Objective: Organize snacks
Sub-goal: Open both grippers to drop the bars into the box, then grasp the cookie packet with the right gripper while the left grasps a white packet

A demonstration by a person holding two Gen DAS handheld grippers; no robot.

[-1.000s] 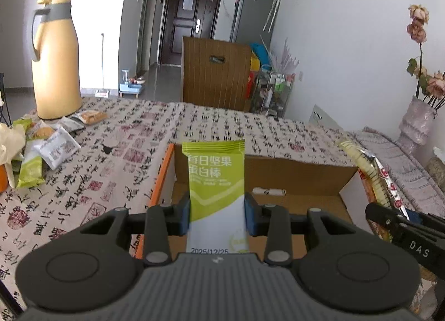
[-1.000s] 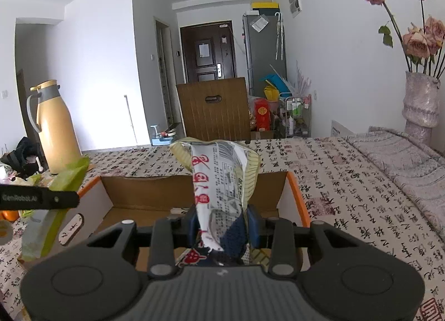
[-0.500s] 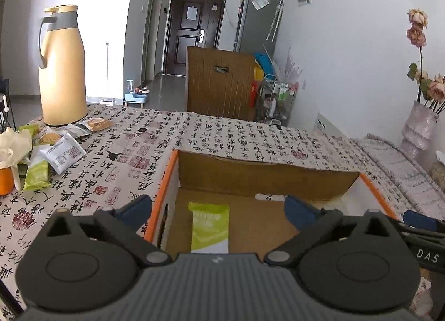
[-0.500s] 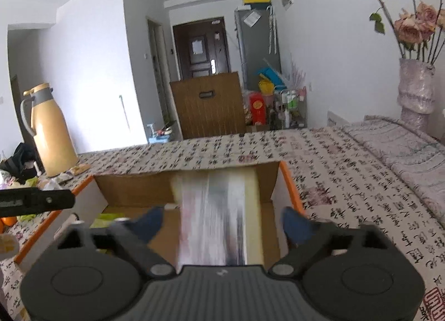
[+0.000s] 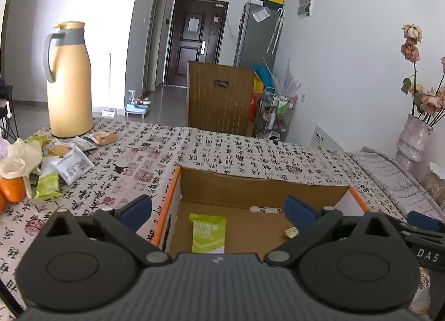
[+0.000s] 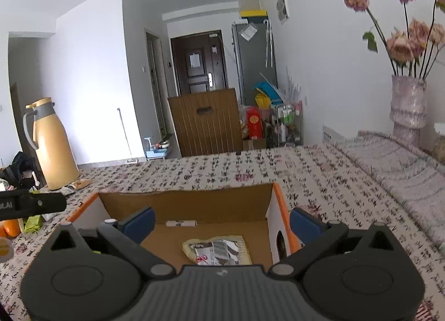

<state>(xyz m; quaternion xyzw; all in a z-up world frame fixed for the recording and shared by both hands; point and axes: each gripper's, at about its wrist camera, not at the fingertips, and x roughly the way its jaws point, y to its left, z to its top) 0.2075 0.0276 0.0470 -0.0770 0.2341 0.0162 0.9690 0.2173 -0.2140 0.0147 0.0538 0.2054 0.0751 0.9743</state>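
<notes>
Both pairs of blue-padded fingers stand spread wide and hold nothing: the left gripper [image 5: 218,208] finished its release, while the right gripper [image 6: 221,220] jaws are opening their last bit. Each hangs over the open orange-edged cardboard box [image 5: 267,184], likely as the sorting bin. On its floor lie 2 snacks, the green nut-bar packet [image 5: 208,233] left and the yellowish crinkled wrapper [image 6: 218,250] right; more loose packets [image 5: 64,159] wait beside the tan thermos jug [image 5: 69,81].

One box [image 5: 319,194], two packets inside (green [image 5: 208,233], striped [image 6: 218,250]).
</notes>
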